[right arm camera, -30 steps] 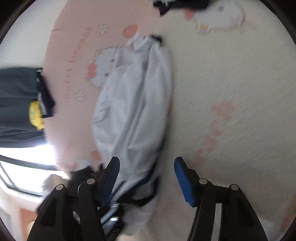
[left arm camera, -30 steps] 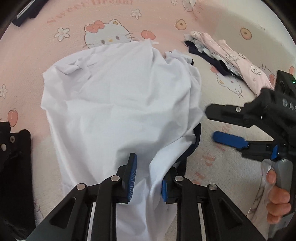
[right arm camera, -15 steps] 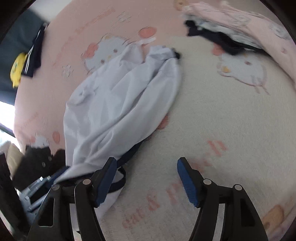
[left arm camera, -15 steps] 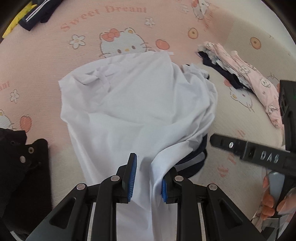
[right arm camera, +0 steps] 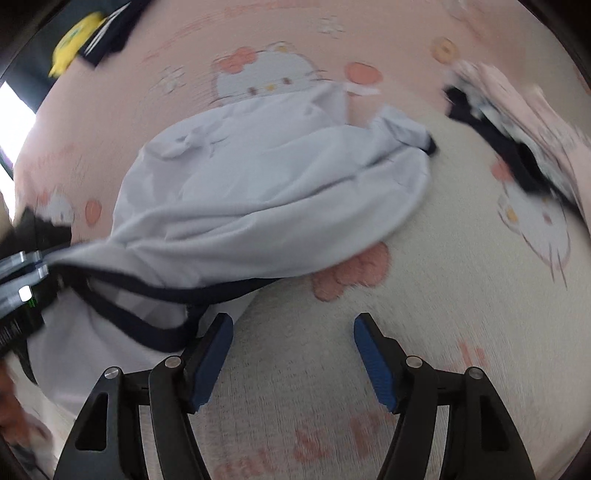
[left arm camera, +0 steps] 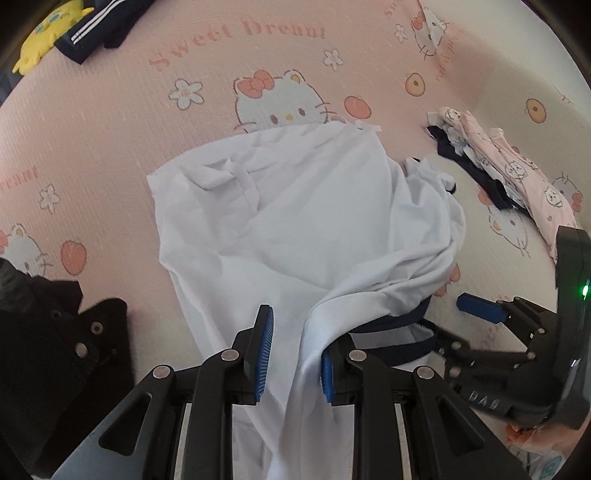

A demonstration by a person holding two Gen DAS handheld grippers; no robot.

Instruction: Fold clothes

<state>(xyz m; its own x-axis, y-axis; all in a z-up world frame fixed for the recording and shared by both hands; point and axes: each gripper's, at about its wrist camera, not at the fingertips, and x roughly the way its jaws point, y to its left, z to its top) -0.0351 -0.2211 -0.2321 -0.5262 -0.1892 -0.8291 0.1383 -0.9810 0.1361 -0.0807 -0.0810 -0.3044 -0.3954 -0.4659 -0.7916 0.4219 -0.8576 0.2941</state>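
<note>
Since a second ago the left wrist view has drawn back and upward: more of the pink sheet [left arm camera: 110, 122] shows above the white shirt [left arm camera: 295, 229], and the yellow toy [left arm camera: 44, 33] and striped dark garment [left arm camera: 96, 26] have come into sight at the top left. The right gripper has rolled over, so its view now sits upright instead of sideways.

Left wrist view: the left gripper [left arm camera: 293, 356] has its jaws drawn close together, with a bunched fold of the shirt passing between the blue pads [left arm camera: 264, 350]. The cloth lies against the right pad and leaves a gap at the left one, so a firm pinch cannot be told. The shirt spreads rumpled over the middle of the sheet, its navy trim [left arm camera: 391, 332] showing just right of the jaws. A black garment [left arm camera: 55, 332] lies at the left edge. A pile of pink and navy clothes [left arm camera: 498, 173] lies well apart at the right. The right gripper [left arm camera: 465, 325] comes in from the right beside the trim.

Right wrist view, blurred: the right gripper [right arm camera: 293, 362] stands wide, with only bare sheet between its pads. The shirt [right arm camera: 277, 192] lies ahead and left, and its trim [right arm camera: 155, 295] runs just beside the left finger. The clothes pile [right arm camera: 517, 129] sits at the upper right.
</note>
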